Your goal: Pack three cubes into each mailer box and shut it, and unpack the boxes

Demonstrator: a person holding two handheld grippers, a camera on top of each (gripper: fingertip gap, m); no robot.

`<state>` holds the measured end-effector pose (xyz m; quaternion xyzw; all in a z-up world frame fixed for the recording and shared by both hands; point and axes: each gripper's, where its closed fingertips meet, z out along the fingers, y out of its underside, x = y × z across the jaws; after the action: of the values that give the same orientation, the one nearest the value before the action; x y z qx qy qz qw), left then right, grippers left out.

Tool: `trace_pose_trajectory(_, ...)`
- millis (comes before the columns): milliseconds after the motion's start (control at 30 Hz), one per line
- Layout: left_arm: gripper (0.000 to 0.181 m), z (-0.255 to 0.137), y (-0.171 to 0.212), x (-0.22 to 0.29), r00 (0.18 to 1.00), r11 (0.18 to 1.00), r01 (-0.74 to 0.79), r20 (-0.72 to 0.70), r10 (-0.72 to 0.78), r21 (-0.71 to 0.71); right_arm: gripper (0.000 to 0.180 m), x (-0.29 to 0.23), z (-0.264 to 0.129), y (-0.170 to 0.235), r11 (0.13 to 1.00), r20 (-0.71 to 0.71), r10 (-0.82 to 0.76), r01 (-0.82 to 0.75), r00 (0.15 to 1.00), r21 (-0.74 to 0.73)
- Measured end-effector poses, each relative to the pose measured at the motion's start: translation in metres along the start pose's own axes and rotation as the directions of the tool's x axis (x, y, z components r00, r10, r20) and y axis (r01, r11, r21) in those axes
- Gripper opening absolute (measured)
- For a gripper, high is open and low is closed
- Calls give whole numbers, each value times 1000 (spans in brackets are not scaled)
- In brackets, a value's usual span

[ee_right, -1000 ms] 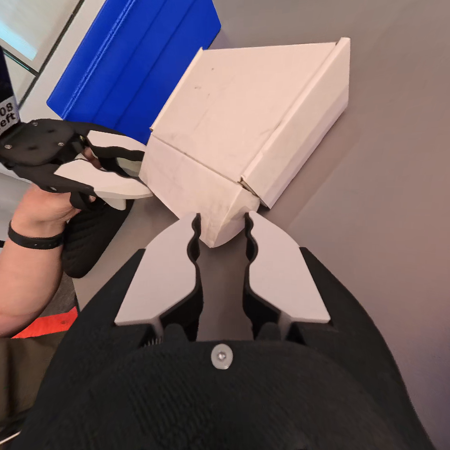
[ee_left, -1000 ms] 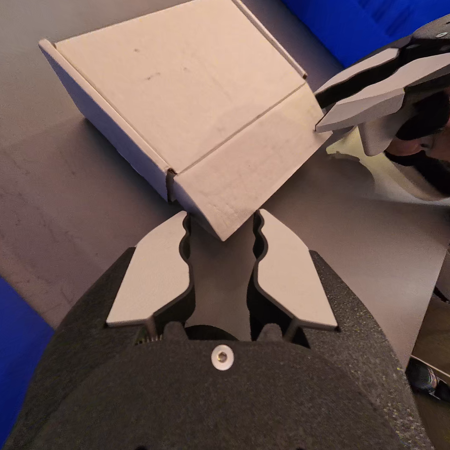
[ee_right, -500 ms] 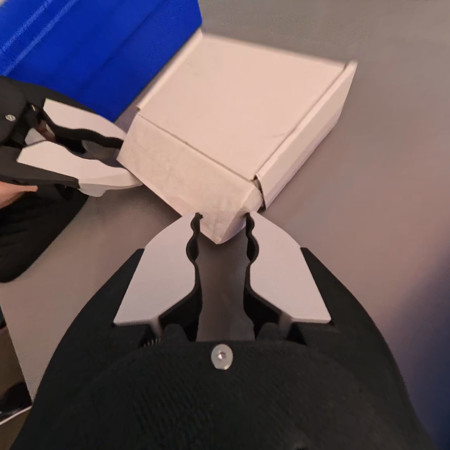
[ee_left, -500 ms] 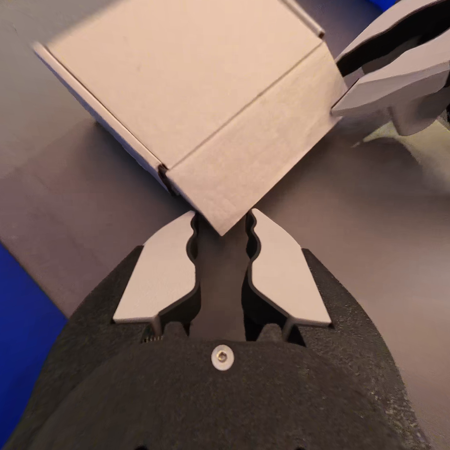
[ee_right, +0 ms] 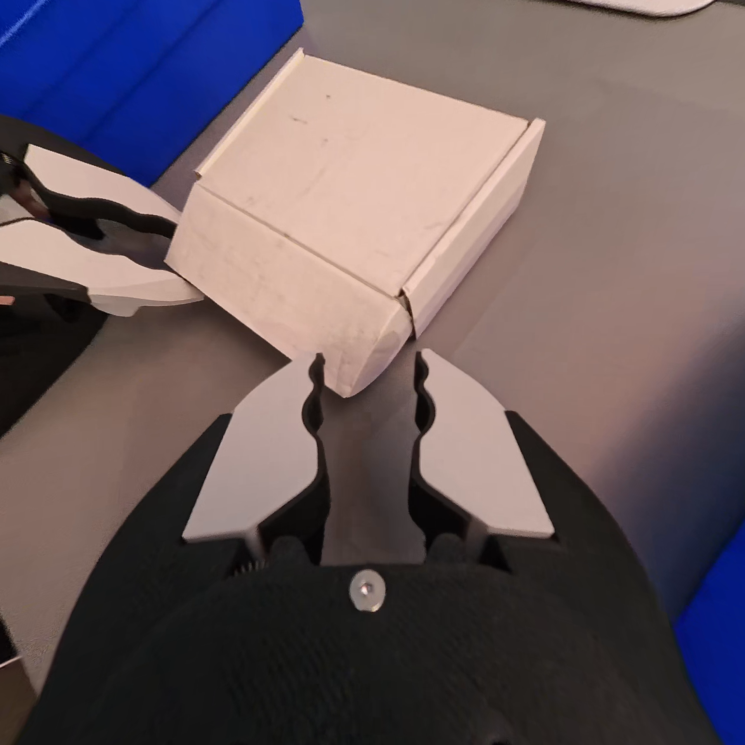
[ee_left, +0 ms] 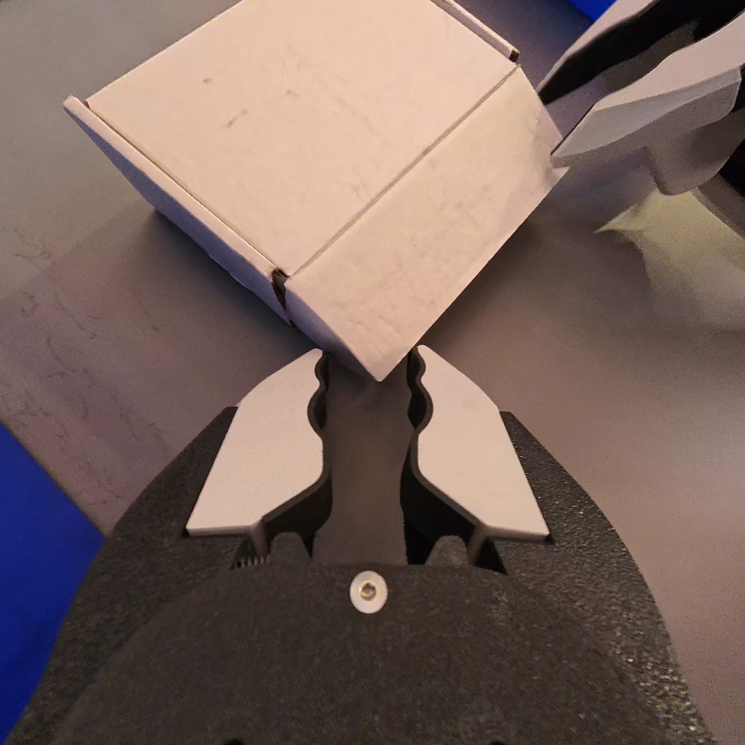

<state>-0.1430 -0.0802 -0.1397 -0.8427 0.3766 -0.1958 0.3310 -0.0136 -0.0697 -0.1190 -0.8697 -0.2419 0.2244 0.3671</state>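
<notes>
A white mailer box [ee_left: 302,161] lies on the grey table [ee_left: 100,363] with its lid down and its front flap slanting out. It also shows in the right wrist view [ee_right: 354,169]. My left gripper [ee_left: 369,354] is closed on the flap's left front corner, which wedges between its tips. Its fingers [ee_right: 121,274] show at the box's left corner. My right gripper [ee_right: 369,356] is open at the right front corner, its right tip clear of the card. Its fingers [ee_left: 665,100] show at the far right. No cubes are in view.
A blue bin [ee_right: 121,60] stands behind the box on the left. More blue shows off the table's edge at lower left [ee_left: 32,504] and lower right [ee_right: 717,604]. A pale object [ee_right: 645,4] lies at the far edge.
The box's raised front has come down flat onto the table. My left jaws narrowed onto the corner. My right jaws widened slightly and the corner now sits off its right finger.
</notes>
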Motion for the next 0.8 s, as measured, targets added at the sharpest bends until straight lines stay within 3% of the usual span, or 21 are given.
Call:
trace_pose_trajectory(33, 37, 0, 0, 0, 1000, 1000, -5, 0, 5, -3, 44, 1, -1, -1, 1000, -23, -23, 23, 999, 2)
trace_pose_trajectory(133, 38, 2, 2, 2, 1000, 999, -30, -2, 30, -22, 47, 5, 2, 5, 998, -59, -38, 35, 998, -42)
trace_pose_trajectory(267, 40, 4, 4, 3, 997, 997, -69, 17, 69, -40, 50, 1, 2, 4, 1000, 2, -16, 16, 1000, -26)
trace_pose_trajectory(533, 61, 9, 6, 5, 996, 993, -92, -12, 91, -81, 62, 1, 9, 14, 970, 1, -236, 235, 972, -64)
trace_pose_trajectory(633, 72, 10, 4, 3, 993, 991, -116, 2, 117, -71, 67, 7, 15, 18, 927, -63, -367, 360, 928, -107)
trace_pose_trajectory(800, 70, 12, 0, 1, 986, 985, -161, 23, 163, -57, 67, 1, 23, 20, 904, -65, -420, 412, 905, -116)
